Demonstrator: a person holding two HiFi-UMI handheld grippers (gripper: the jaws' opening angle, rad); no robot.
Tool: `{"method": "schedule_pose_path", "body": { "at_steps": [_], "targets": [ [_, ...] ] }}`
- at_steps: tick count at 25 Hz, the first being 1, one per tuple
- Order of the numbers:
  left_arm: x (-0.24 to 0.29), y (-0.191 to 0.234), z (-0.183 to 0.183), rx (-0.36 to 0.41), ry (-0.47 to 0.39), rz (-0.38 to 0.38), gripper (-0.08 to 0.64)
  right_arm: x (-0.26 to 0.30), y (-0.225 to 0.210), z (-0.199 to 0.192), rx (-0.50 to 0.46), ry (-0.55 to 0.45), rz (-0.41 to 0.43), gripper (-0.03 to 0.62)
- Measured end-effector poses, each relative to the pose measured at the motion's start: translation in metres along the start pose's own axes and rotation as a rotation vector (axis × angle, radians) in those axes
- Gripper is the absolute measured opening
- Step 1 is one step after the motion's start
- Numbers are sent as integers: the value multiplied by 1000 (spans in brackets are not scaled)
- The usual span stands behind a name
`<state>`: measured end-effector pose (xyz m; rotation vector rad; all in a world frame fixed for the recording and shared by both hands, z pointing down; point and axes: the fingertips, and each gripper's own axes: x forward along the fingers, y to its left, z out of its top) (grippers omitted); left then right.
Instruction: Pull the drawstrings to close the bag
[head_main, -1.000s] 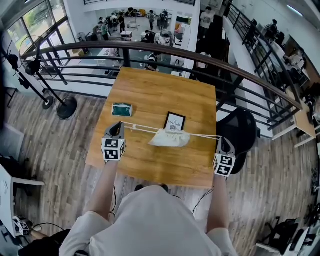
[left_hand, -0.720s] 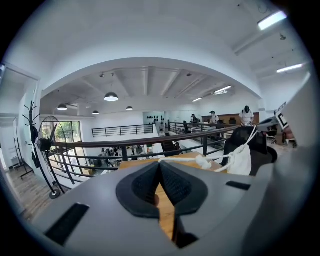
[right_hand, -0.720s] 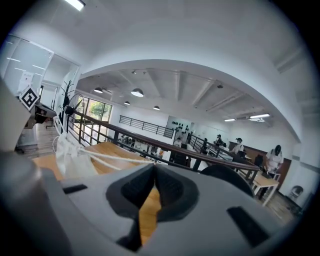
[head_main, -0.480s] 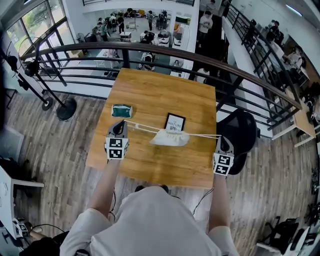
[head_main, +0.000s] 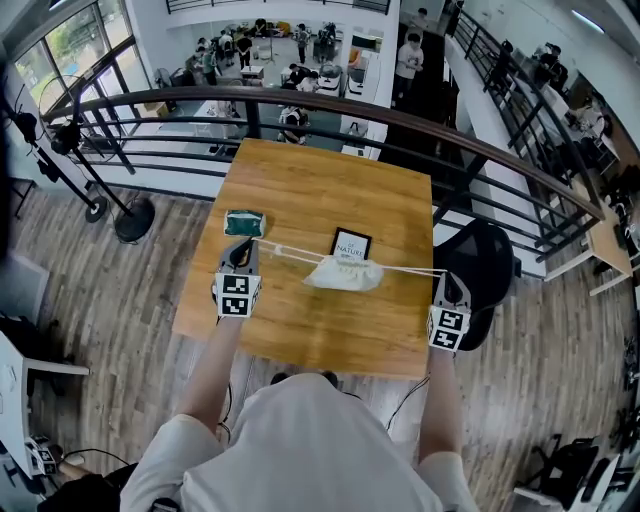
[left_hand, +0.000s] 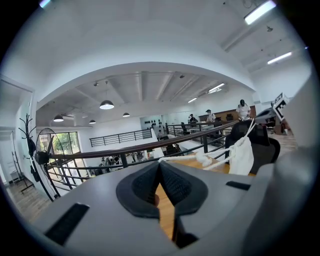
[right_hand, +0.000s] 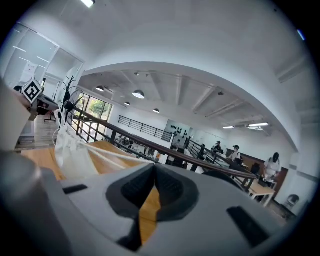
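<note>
Jaws of the left tool (left_hand: 160, 167) are clenched: the two dark pads meet at the tip, and the left drawstring (left_hand: 177, 157) is pinched between them. This white cord leaves the tip toward the right and passes a knot (left_hand: 203, 158) before it reaches the bag (head_main: 343, 274).

The right tool (right_hand: 154, 169) is likewise clenched, pads together, gripping the right drawstring (right_hand: 121, 155), which runs off to the left toward the same bag.

In the head view both cords are drawn out nearly straight, one to each side. The white bag sits between the tools with its mouth gathered, closer to the middle of the span than to either tool. It hangs from the cords over the desk (head_main: 310, 190); whether its underside touches the wood cannot be determined.

The left tool's tip is over the left edge zone of the desk. The right tool is at the right edge, beside a black chair (head_main: 480, 262).

A green packet (head_main: 243, 222) lies on the desk just beyond the left tool. A black card (head_main: 350, 244) lies flat just behind the bag. A curved railing (head_main: 330, 100) runs past the far side of the desk.
</note>
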<state>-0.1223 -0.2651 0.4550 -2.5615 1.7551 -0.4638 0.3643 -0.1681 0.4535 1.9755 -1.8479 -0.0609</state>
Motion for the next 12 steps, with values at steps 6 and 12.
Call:
{"method": "schedule_pose_path", "body": {
  "at_steps": [6, 12],
  "targets": [
    [-5, -3, 6, -1, -8, -3, -5, -6, -3, 2, -8, -4, 1, 9],
    [-5, -2, 5, -6, -18, -6, -5, -8, 1, 1, -8, -5, 8, 9]
  ]
}}
